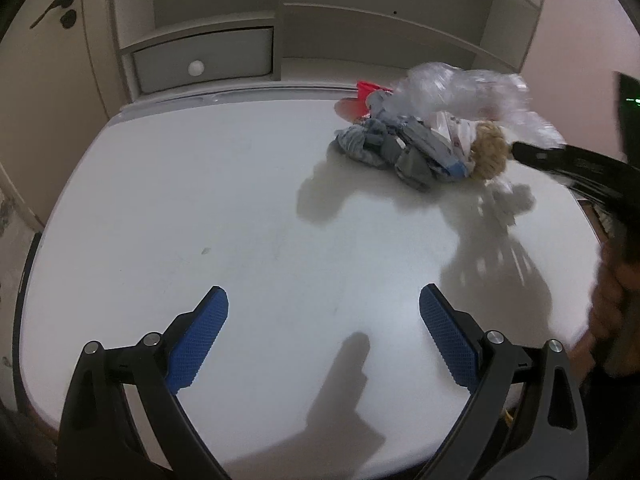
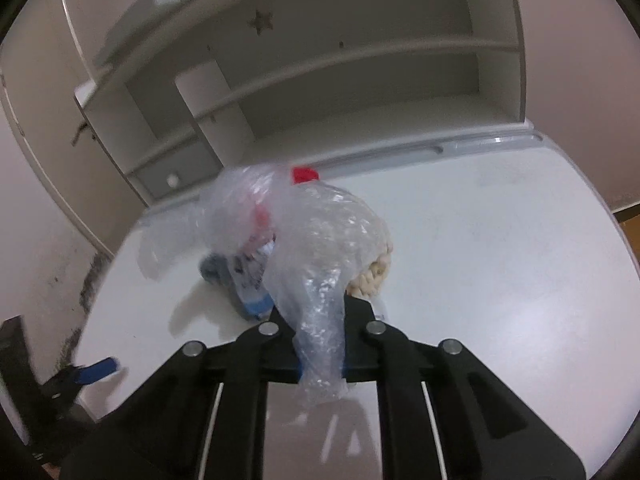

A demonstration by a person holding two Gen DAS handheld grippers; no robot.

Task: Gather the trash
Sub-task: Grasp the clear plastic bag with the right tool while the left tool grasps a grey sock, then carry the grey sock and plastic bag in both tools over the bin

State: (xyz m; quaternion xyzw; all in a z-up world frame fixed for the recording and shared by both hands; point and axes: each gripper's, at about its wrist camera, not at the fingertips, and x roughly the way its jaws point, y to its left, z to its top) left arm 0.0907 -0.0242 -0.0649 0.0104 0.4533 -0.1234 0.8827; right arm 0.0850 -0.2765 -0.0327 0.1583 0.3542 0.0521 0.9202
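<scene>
Right wrist view: right gripper [image 2: 320, 320] fingers pinch clear plastic wrap [image 2: 320, 264] hiding the trash; left gripper [image 1: 324, 332] fingers spread.

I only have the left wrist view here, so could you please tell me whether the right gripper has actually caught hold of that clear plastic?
Observer: Yes. In the right wrist view the right gripper is shut on the clear plastic bag, a twisted strand pinched between its fingers.
Operator: Thank you. Does any of it stick out behind the grip?
Observer: A crumpled tail hangs out toward the camera.
Operator: And is anything hidden behind the bag on my side?
Observer: A beige woven ball sits right at the fingertips, partly under the plastic.
</scene>
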